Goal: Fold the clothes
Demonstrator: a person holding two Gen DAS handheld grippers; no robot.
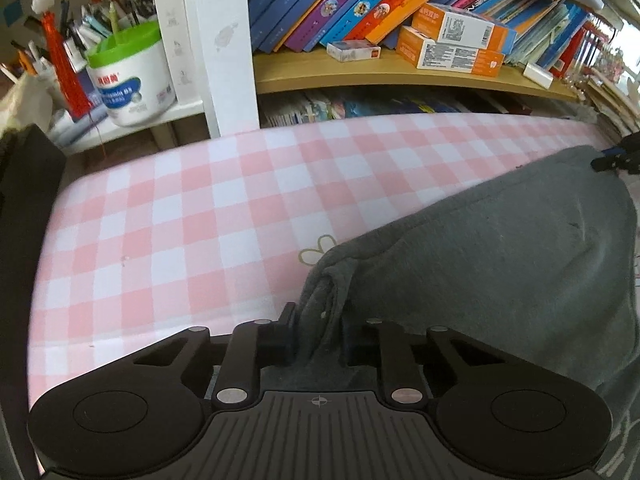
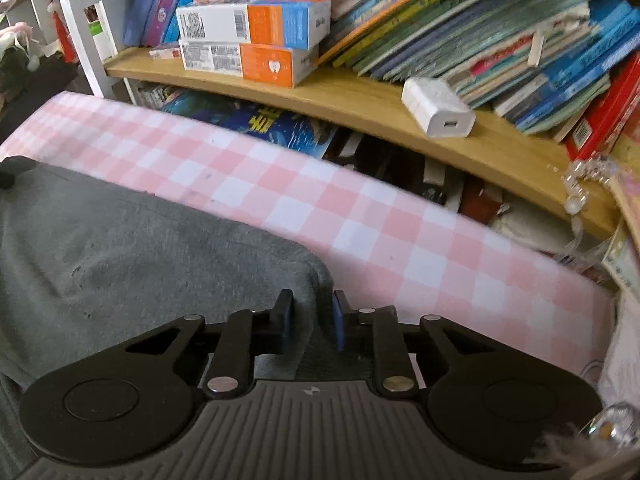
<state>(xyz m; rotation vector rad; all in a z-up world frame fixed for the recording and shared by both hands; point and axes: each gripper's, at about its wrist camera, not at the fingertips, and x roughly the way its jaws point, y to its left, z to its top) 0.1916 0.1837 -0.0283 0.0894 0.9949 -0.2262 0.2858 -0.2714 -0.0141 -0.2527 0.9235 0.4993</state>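
Observation:
A grey garment (image 1: 500,248) lies over the pink-and-white checked table (image 1: 180,216). My left gripper (image 1: 318,332) is shut on a bunched, folded corner of the garment at its left end. In the right wrist view the same grey garment (image 2: 132,248) spreads to the left, and my right gripper (image 2: 312,320) is shut on its right corner above the checked table (image 2: 400,240). The tip of the right gripper shows at the far right of the left wrist view (image 1: 616,158). The fabric hangs between the two grippers.
A wooden bookshelf (image 1: 400,72) full of books runs behind the table. Orange-and-white boxes (image 2: 256,40) and a white charger (image 2: 438,108) sit on it. A green-lidded tub (image 1: 128,76) with pens stands at the back left.

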